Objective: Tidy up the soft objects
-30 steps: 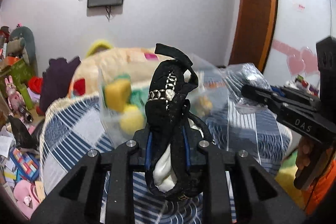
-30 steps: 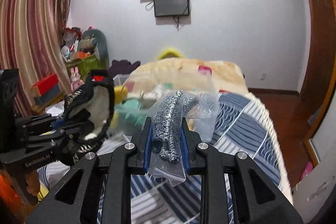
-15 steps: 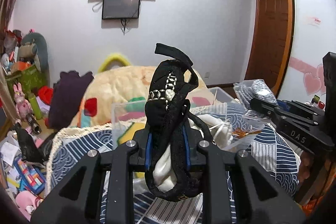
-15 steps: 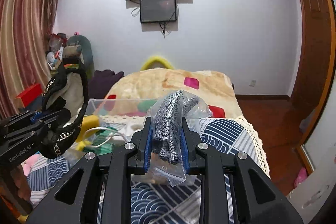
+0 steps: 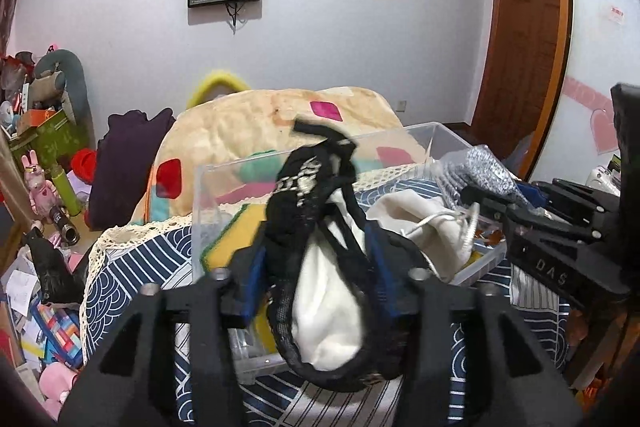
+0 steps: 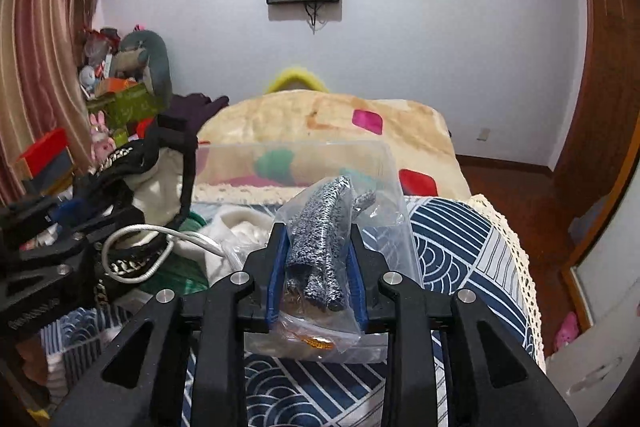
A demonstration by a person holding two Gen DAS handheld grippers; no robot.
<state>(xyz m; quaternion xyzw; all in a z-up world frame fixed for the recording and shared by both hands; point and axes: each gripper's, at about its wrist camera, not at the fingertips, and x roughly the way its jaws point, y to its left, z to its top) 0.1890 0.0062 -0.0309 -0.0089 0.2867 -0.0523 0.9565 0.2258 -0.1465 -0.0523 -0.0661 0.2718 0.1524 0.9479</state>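
Left gripper (image 5: 316, 267) stood with jaws spread, a black-and-white pouch (image 5: 320, 255) sitting loose between them, above the clear bin (image 5: 424, 131). Right gripper (image 6: 316, 267) was pinching a bagged grey knit item (image 6: 320, 247), held over the bin's near right side. Progress judged partial: a white drawstring bag (image 5: 416, 223) already lay in the bin; both carried pieces remained to be deposited. Each piece stood roughly upright, long axis running forward along the fingers

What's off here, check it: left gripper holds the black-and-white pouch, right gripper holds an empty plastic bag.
The plastic bag is not empty: the right wrist view shows grey speckled fabric inside it, clamped in the right gripper. The left gripper does have the pouch between its fingers.
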